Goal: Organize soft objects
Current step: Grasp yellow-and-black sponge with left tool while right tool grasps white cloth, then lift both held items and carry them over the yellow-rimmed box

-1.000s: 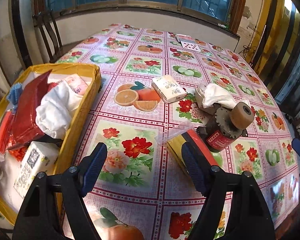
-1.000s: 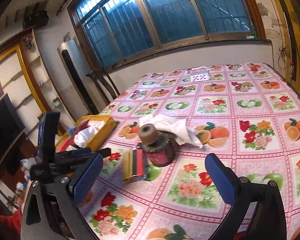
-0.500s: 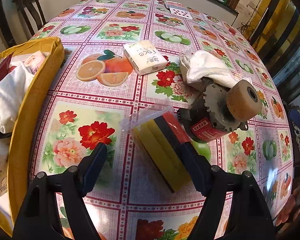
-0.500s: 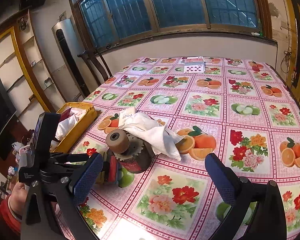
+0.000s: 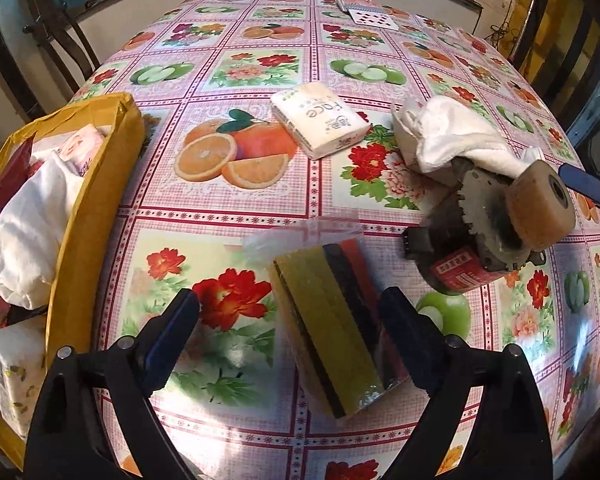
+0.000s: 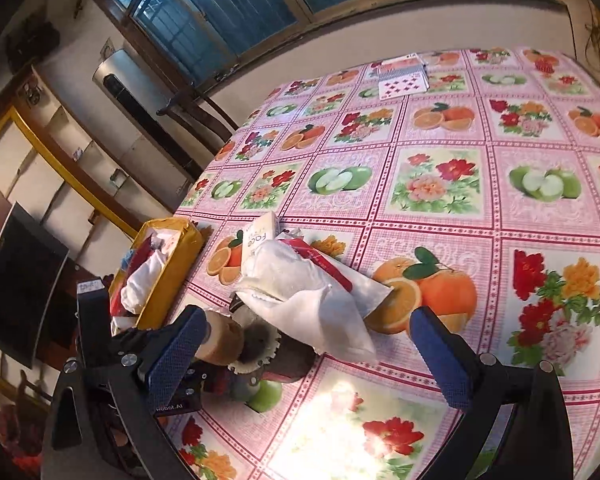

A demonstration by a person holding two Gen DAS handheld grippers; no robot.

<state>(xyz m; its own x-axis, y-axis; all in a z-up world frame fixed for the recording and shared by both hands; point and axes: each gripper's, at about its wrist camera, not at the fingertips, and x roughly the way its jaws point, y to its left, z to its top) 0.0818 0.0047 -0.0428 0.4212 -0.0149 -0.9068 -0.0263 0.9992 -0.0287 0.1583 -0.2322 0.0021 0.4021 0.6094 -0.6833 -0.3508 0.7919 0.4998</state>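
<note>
Sponges (image 5: 332, 320) in plastic wrap lie between my spread left jaws (image 5: 288, 316), lined up for the grab. Yellow box (image 5: 88, 216) beside them takes soft stuff; right jaws (image 6: 304, 344) gape empty by the cloth (image 6: 304, 300).

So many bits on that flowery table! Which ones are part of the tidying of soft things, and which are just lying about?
Part of the job:
- plastic-wrapped pack of yellow, black and red sponges
- white packet of face tissues
- crumpled white cloth
- yellow cardboard box

Just lying about:
- dark metal geared motor part with a tan roller
- playing cards
</note>
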